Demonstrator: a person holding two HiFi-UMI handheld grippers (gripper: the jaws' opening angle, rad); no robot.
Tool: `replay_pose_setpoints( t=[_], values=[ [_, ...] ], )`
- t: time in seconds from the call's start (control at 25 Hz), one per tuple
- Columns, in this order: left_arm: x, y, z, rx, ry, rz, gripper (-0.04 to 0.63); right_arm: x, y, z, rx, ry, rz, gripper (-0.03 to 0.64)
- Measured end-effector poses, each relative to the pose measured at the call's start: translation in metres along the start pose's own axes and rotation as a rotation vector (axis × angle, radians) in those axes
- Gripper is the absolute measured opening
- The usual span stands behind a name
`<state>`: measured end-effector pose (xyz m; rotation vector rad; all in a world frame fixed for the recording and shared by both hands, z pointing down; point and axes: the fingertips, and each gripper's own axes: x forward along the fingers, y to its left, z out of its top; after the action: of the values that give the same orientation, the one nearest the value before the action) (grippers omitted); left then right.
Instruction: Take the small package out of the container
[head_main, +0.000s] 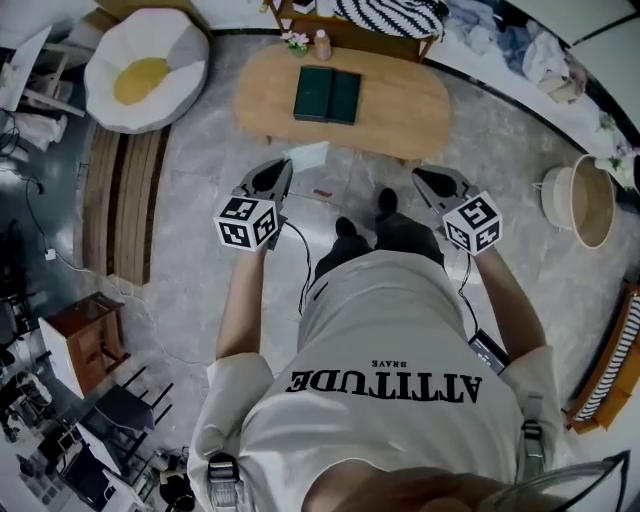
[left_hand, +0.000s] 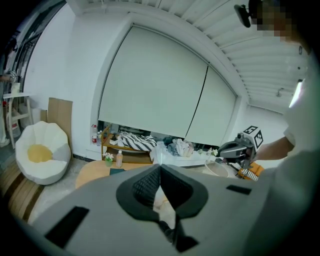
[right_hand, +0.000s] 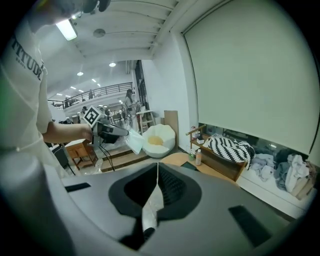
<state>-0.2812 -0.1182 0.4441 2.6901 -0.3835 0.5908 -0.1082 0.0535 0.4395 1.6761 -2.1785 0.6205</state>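
Left gripper (head_main: 286, 166), jaws pinching the small package (head_main: 308, 156), is holding it aloft, apparently already clear of its container; right gripper (head_main: 422, 177), jaws together, is perhaps pinching pale film.

Grey marbled tile floor (head_main: 200, 150), on which an oval low table of light wood (head_main: 400, 110) is set. On the tabletop, a flat dark green rectangular object resembling a book (head_main: 327, 95) is laid near the middle. A small pot of white flowers (head_main: 296, 42) and a pinkish bottle (head_main: 322, 45) are stood side by side at the far edge. Placed directly on the floor are a white egg-shaped cushion with a yellow centre (head_main: 145, 68), a strip of brown wooden planks (head_main: 125, 200), a pale woven basket (head_main: 585, 200) and a small reddish-brown wooden side table (head_main: 85, 340).
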Motion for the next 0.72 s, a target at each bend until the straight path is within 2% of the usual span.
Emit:
replay_pose_setpoints(
  t=[0.32, 0.72],
  values=[
    [0.005, -0.040, -0.004, -0.051, -0.020, 0.023, 0.021, -0.034, -0.021, -0.007, 0.014, -0.032, -0.018, 0.021],
    [0.005, -0.072, 0.001, -0.127, -0.073, 0.096, 0.021, -0.069, -0.068, 0.002, 0.067, -0.113, -0.035, 0.021]
  ],
)
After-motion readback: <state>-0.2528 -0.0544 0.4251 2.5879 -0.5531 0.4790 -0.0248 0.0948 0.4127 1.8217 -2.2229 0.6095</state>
